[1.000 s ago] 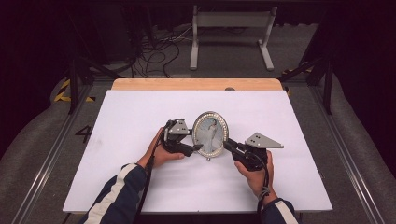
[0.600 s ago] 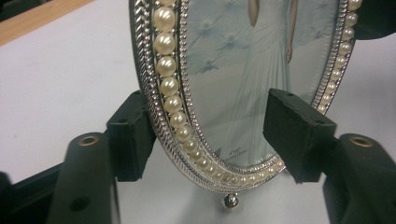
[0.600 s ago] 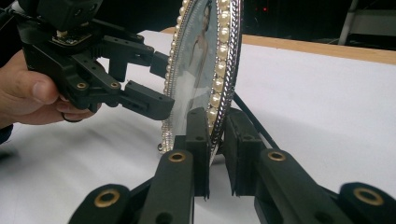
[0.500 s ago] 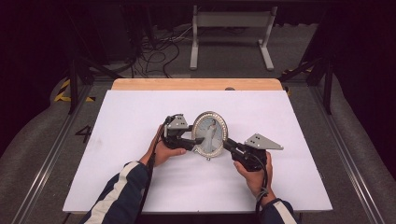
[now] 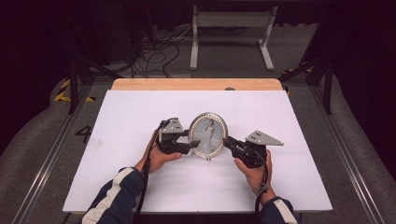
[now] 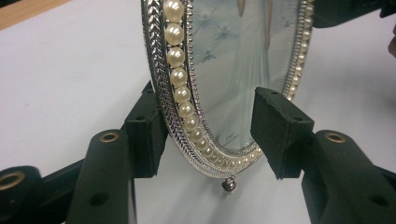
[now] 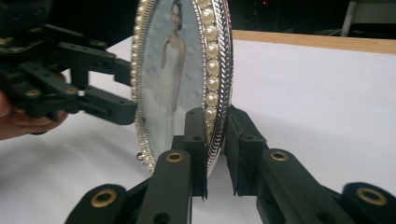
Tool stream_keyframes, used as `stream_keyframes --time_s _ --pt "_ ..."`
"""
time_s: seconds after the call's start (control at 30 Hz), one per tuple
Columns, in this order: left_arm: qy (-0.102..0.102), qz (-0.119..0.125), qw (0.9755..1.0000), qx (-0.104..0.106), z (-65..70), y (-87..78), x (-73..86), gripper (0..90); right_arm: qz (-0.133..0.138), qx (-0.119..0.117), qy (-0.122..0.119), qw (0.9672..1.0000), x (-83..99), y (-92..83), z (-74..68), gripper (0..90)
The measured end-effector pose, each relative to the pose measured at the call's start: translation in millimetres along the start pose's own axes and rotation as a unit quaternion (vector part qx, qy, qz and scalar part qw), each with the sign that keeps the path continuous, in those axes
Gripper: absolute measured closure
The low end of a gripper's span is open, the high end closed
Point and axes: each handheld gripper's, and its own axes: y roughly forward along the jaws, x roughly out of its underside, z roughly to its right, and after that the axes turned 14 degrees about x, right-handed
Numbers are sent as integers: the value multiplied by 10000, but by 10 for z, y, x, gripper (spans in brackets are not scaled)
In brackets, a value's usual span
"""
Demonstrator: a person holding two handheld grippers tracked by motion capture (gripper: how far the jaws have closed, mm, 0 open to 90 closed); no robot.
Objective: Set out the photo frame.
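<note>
On table [image 5: 140, 186], one frame [image 5: 208, 135], two grippers [image 5: 192, 147] [image 5: 228, 142]

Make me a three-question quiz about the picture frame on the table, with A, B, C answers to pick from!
1. Where is the oval picture frame?
A. Between the two hand-held grippers
B. On the floor by the cables
C. At the far wooden edge

2. What colour is the table cover under it?
A. Red
B. White
C. Green

3. How does the right hand-held gripper stand?
A. Wide open, away from the frame
B. Lying flat on the table
C. Shut on the frame's rim

Answers:
1 A, the high view shows the left hand-held gripper on one side and the right on the other.
2 B, the sheet is plain white.
3 C, the right gripper view shows its pads pressing the pearl-edged rim from both sides.
</note>
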Motion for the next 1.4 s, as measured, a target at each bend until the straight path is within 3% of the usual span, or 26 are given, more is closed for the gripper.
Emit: stream_keyframes --time_s 0.17,0.47,0.67,0.8,1.13,1.23,1.4 --pt "59 -103 9997 -192 74 -25 42 476 -30 18 33 10000 -12 34 -3 793" --pt "28 -149 9990 -430 81 -83 100 641 53 53 -91 9999 -29 75 -56 794" --pt "150 -261 9983 -508 118 -84 103 641 56 144 -142 9998 -28 71 -101 779" --pt "81 -202 9987 -455 103 -90 131 640 67 142 -173 9997 -23 82 -123 776" --pt "248 -234 9980 -530 149 -106 161 637 8 143 -361 9992 14 137 -157 752" --pt "403 -369 9964 -651 202 -103 142 635 -7 169 -312 9994 19 147 -149 749" --pt "292 -333 9972 -595 148 -104 176 628 22 119 -360 9993 21 138 -175 755"
